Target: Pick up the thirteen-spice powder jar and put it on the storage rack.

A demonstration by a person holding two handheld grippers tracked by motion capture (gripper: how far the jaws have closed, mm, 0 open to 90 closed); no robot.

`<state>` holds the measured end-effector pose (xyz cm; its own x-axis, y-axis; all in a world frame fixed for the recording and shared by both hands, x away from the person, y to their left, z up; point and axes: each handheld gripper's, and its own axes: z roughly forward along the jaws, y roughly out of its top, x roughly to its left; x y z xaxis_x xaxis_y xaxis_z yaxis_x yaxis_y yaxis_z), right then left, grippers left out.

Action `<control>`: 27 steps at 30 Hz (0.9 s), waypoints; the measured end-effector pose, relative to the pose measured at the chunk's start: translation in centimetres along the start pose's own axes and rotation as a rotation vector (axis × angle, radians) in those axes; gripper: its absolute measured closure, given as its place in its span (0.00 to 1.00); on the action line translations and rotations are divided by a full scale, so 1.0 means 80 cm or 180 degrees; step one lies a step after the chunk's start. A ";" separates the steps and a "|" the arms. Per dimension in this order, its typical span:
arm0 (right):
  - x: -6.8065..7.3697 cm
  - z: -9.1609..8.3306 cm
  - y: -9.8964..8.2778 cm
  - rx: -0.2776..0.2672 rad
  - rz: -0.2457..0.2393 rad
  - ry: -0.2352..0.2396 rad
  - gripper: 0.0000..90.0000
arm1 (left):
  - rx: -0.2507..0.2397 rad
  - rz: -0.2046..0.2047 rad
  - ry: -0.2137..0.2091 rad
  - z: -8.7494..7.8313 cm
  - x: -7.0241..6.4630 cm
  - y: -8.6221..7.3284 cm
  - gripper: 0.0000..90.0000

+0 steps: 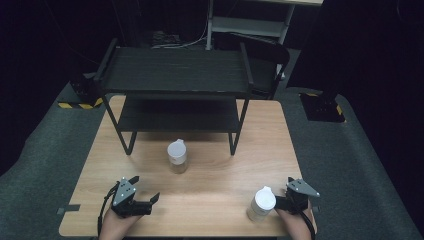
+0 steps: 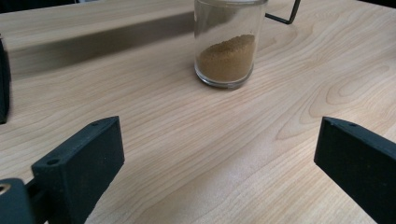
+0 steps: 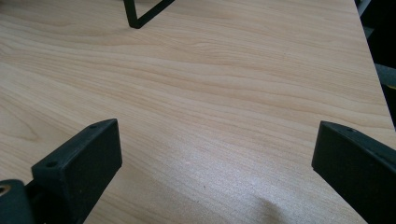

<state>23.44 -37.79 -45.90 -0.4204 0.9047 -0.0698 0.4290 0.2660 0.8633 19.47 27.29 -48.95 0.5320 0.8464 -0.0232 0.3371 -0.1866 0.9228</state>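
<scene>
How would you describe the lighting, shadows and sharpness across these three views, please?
High view: the wooden table is evenly lit while the surroundings fall to near black, and the black shelf shows little detail. Left gripper view: the glass jar is fairly sharp, with a broad soft shadow band behind it; the near jaws are slightly soft. Right gripper view: wood grain is clear, with a faint sheen low down.

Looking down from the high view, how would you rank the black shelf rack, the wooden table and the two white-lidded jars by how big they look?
1. Wooden table, largest.
2. Black shelf rack, nearly as wide, though it stands higher and so nearer the camera.
3. The two jars, middle jar and right jar: smallest, and too alike to rank.
</scene>
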 end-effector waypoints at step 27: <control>-0.006 -0.001 -0.006 -0.0094 0.0099 0.0014 0.01 | -0.0054 0.0036 0.0021 -0.005 -0.005 -0.005 0.01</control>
<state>23.38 -38.35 -46.21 -0.4107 0.9109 -0.0406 0.4181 0.2277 0.8794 18.82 27.24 -49.18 0.5305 0.8476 -0.0101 0.3178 -0.1878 0.9294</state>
